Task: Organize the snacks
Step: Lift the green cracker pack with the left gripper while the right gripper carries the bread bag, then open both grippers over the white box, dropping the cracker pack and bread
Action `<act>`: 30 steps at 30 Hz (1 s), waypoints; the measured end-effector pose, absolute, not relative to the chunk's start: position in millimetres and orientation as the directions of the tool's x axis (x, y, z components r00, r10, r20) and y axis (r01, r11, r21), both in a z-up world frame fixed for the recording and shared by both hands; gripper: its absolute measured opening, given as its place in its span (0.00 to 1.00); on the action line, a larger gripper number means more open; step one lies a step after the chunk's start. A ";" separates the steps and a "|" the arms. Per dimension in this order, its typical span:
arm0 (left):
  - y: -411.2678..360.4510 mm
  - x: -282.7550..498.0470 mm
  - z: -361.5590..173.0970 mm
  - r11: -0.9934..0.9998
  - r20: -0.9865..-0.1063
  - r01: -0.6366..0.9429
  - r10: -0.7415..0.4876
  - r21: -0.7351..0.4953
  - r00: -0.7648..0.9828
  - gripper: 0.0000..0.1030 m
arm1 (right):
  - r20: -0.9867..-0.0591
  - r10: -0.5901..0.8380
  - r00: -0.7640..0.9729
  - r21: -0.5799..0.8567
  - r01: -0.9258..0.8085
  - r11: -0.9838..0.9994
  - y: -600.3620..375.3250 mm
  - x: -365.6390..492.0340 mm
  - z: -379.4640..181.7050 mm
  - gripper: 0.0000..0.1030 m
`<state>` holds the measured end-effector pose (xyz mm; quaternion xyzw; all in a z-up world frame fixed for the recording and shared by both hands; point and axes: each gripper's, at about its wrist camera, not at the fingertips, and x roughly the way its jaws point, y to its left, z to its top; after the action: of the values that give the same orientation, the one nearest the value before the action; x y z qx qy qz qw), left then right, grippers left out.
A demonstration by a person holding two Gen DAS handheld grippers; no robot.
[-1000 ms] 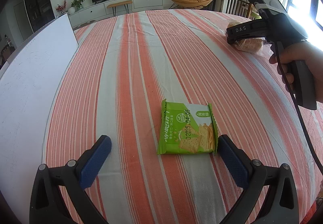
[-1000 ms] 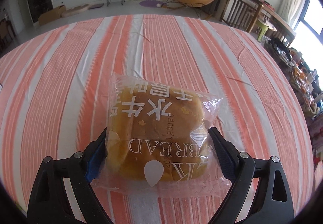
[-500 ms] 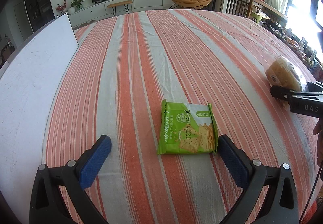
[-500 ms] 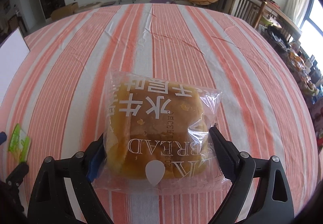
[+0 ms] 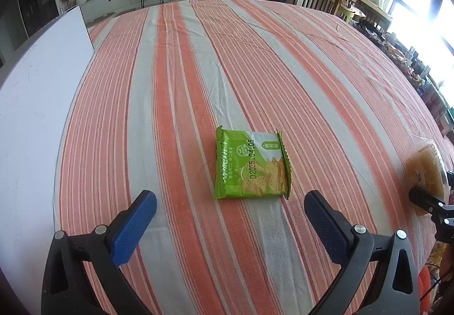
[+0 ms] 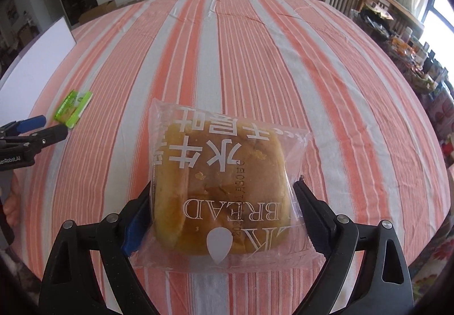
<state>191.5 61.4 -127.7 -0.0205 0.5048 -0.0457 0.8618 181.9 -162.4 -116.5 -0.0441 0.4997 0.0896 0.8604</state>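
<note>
A green cracker packet [image 5: 251, 166] lies flat on the striped tablecloth, just ahead of my left gripper [image 5: 229, 218], which is open and empty with the packet near its right finger. My right gripper [image 6: 221, 218] is shut on a clear-wrapped bread bun [image 6: 220, 187] and holds it above the cloth. The bun also shows in the left wrist view [image 5: 425, 173] at the right edge. The cracker packet [image 6: 73, 107] and the left gripper [image 6: 34, 130] show at the left of the right wrist view.
A white board [image 5: 37, 105] lies along the table's left side. The orange and grey striped tablecloth [image 5: 227, 59] covers the table. Chairs and a cluttered side table [image 6: 397, 31] stand beyond the far right edge.
My right gripper has carried the bun back and toward the left, nearer the table's front edge. The left gripper and the cracker packet have stayed put.
</note>
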 end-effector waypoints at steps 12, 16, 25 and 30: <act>57.0 171.0 -100.1 0.985 -0.830 0.092 -0.173 -0.146 0.530 0.48 | -0.864 0.188 0.466 0.116 -0.180 0.977 -165.7 165.3 -84.7 0.76; 78.1 143.1 -54.8 0.952 -0.771 0.076 -0.285 -0.297 0.569 0.48 | -0.851 0.221 0.476 0.142 -0.196 0.970 -150.6 159.9 -61.4 0.76; 196.8 43.7 91.9 0.907 -0.576 0.045 -0.303 -0.419 0.759 0.48 | -0.718 0.502 0.482 0.255 -0.488 0.834 -13.3 120.2 42.9 0.76; 291.4 2.7 115.0 0.944 -0.586 -0.161 -0.042 -0.289 0.809 0.48 | -0.652 0.656 0.380 0.290 -0.674 0.679 95.3 97.3 87.9 0.77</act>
<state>2.7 291.4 115.0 -0.1649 0.3075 0.0316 0.9366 97.3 95.2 87.9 -0.0116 0.3869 0.4003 0.8306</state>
